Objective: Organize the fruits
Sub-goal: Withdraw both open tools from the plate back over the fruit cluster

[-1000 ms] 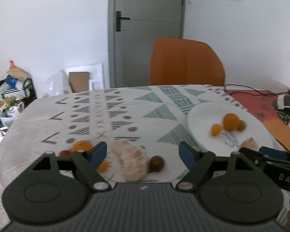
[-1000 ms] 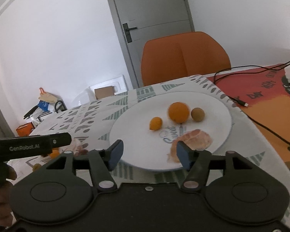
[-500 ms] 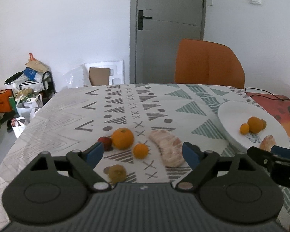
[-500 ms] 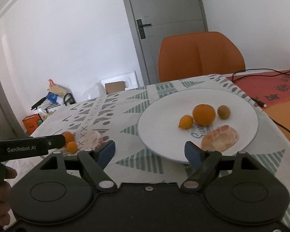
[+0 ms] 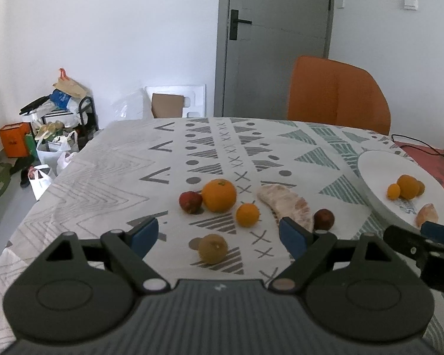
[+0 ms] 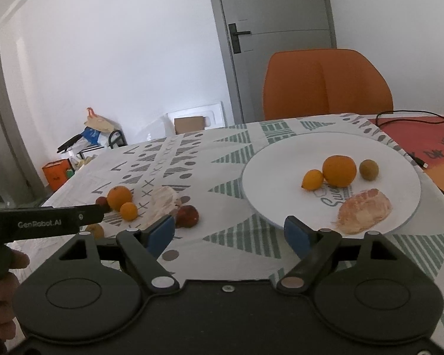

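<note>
Both left gripper (image 5: 219, 233) and right gripper (image 6: 229, 230) spread wide and empty; peeled pomelo segment (image 5: 285, 205) left of plate (image 5: 370, 171), judged soft, fragile, best pinched mid-length.

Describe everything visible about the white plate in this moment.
The plate is round, white, glossy, ceramic-looking, with printed lettering near its middle. It lies flat on the patterned tablecloth, toward the table's right side. On it sit an orange, a smaller orange fruit, a greenish-brown fruit and a peeled citrus piece. Neither claw touches it.
</note>
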A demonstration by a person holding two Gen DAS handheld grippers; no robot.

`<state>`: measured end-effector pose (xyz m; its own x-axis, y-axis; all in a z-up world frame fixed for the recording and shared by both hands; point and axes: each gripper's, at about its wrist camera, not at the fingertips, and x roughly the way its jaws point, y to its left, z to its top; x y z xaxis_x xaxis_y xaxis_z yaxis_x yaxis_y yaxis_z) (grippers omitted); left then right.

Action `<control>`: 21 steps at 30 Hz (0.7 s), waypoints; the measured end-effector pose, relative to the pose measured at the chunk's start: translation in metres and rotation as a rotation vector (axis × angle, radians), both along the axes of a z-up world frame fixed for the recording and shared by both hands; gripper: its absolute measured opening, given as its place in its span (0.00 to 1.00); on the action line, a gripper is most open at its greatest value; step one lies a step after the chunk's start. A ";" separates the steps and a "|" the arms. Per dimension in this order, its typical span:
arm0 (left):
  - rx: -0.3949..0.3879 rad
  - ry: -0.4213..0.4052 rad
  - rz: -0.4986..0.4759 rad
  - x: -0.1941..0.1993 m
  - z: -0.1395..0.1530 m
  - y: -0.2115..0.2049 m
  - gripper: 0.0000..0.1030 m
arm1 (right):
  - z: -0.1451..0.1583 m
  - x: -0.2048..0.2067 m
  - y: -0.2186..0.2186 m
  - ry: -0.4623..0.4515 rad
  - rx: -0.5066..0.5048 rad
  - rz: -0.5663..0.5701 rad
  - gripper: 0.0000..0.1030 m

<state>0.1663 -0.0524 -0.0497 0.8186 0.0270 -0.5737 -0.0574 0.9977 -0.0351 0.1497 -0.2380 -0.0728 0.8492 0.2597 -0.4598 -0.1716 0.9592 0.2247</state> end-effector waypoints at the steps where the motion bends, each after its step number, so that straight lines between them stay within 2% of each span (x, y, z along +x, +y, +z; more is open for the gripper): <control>1: -0.001 0.004 0.002 0.001 -0.001 0.001 0.85 | 0.000 0.000 0.001 0.000 0.001 0.000 0.78; 21: -0.042 0.094 0.062 0.023 -0.031 0.025 0.85 | -0.021 0.021 0.023 0.066 -0.026 0.035 0.78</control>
